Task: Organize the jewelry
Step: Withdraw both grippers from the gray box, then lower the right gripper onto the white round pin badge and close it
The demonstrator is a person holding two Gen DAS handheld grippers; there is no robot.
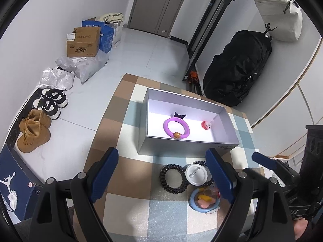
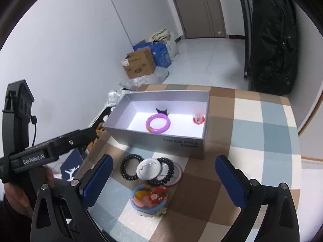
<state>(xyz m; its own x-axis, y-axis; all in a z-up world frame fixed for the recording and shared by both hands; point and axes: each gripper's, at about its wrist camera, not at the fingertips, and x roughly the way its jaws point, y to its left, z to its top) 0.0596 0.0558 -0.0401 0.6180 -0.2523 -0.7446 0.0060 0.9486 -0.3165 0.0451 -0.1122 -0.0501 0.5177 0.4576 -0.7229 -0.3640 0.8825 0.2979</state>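
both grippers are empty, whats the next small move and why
Probably lower the left gripper onto the black coil hair tie. It lies uncovered on the tablecloth, nearest the open fingers, while the purple bracelet already sits in the gray box.

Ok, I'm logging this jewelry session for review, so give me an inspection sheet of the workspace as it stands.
Surface: checked tablecloth covers the table.
Job's things: grey box holds a purple ring and a small red piece. In front of it lie two black coil hair ties, a white pin badge and a blue ring with colourful charms.
Clutter: nothing seen on the table.
Grippers: left gripper and right gripper both open, holding nothing, above the loose pieces.
Cables: nothing seen.
Surroundings: cardboard boxes, shoes, black bag on the floor.
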